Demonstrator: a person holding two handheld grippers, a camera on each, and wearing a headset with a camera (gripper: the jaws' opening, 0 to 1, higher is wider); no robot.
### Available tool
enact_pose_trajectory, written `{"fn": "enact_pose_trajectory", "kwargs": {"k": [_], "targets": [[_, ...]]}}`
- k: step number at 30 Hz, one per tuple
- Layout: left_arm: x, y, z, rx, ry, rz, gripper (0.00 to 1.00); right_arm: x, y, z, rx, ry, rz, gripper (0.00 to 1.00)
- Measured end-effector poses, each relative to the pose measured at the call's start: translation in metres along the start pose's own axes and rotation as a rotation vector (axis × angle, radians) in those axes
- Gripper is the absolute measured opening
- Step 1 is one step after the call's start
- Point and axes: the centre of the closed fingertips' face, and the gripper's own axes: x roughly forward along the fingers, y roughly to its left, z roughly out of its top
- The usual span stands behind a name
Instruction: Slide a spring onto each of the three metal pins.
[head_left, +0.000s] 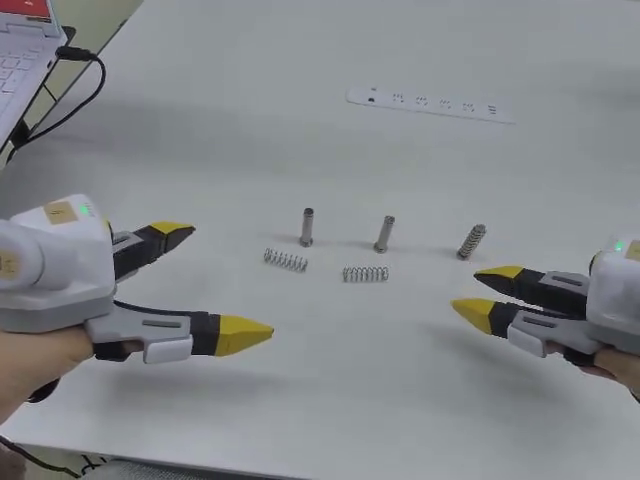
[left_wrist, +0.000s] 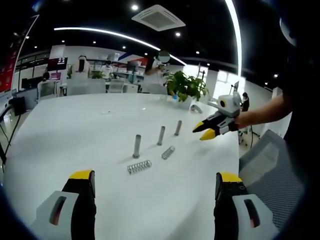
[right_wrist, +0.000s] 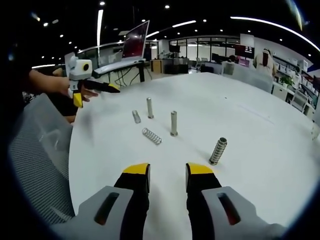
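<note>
The table (head_left: 330, 400) lies bare between the left gripper (head_left: 225, 281), jaws wide apart, and the right gripper (head_left: 470, 290), jaws a little apart; a hand could pass there from the near edge. The left pin (head_left: 307, 227), mid pin (head_left: 385, 233) and right pin (head_left: 478, 231) stand in a row with gaps between; the left spring (head_left: 286, 260) and mid spring (head_left: 365, 273) lie flat just in front, blocking a low way in. Behind the row the table is bare up to the strip (head_left: 430, 104); the laptop (head_left: 20, 50) and cable (head_left: 75, 100) sit far left.
</note>
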Motion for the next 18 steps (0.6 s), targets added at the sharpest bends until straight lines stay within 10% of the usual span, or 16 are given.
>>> {"fn": "enact_pose_trajectory", "kwargs": {"k": [18], "targets": [[0.000,-0.006,-0.004,-0.001,0.014,-0.012,0.97,0.038,0.023,0.025,-0.196,0.055,0.120,0.25]]}}
